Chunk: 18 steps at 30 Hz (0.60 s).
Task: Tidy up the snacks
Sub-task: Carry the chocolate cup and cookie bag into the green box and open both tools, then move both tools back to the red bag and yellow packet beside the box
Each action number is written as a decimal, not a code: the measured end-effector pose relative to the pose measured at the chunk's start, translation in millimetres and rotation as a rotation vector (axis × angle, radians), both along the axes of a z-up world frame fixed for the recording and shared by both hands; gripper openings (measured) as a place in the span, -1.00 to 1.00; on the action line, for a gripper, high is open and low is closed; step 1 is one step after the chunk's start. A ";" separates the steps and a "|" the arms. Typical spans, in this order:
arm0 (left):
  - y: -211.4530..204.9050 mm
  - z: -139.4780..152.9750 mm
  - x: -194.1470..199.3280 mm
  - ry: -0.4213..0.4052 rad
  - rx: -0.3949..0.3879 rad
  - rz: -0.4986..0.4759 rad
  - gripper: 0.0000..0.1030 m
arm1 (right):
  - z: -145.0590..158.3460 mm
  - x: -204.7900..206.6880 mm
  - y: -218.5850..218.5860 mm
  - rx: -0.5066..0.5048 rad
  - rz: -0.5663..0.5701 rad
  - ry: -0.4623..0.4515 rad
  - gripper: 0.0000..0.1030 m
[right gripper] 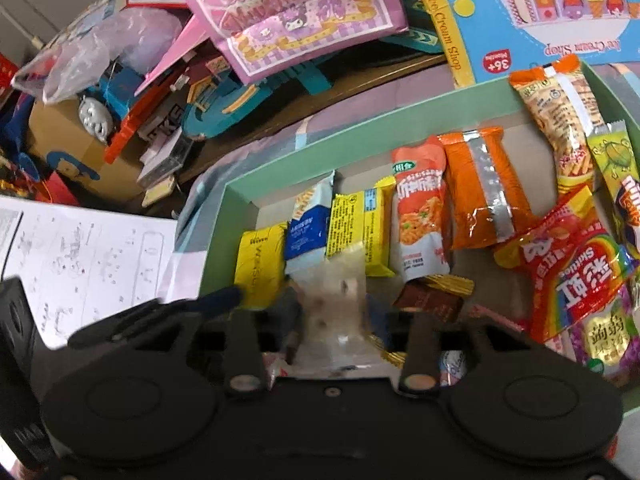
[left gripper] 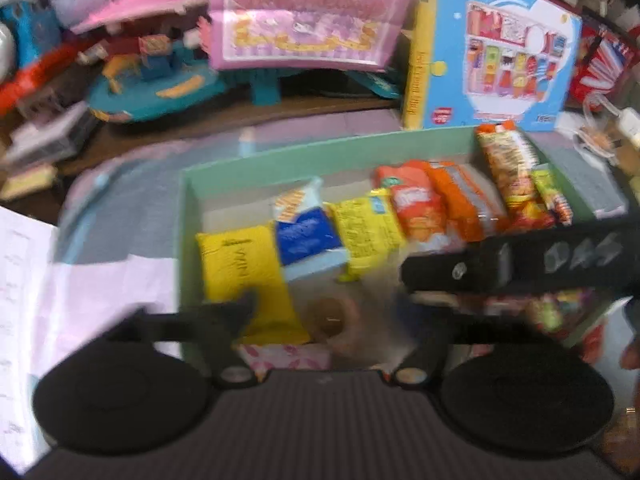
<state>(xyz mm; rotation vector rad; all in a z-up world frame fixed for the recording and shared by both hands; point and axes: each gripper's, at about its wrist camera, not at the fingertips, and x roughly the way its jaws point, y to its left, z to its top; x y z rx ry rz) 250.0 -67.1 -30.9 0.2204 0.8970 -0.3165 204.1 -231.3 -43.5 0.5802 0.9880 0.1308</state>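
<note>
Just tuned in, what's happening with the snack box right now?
A person works two handheld grippers over a green box where snack packets lie in a row: a yellow packet, a blue one, another yellow, then orange ones. The right gripper has a clear packet between its jaws; whether the pads press it is unclear. The left gripper is open, holding nothing.

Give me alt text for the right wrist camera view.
A clear snack packet sits between the right gripper's parted fingers, above a green box holding a row of snack packs and a Skittles bag. Toys clutter the background.
</note>
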 end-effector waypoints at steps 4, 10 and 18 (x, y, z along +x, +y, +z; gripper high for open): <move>3.8 4.5 -8.4 -0.025 0.021 0.011 1.00 | 9.8 -6.5 -3.0 -0.012 -0.028 -0.040 0.94; 15.7 16.6 -21.1 -0.011 -0.026 0.052 1.00 | 20.9 -21.9 -7.3 -0.032 -0.055 -0.037 1.00; 27.7 33.2 -56.7 -0.013 -0.058 0.076 1.00 | 35.2 -63.0 -9.4 -0.042 -0.051 -0.064 1.00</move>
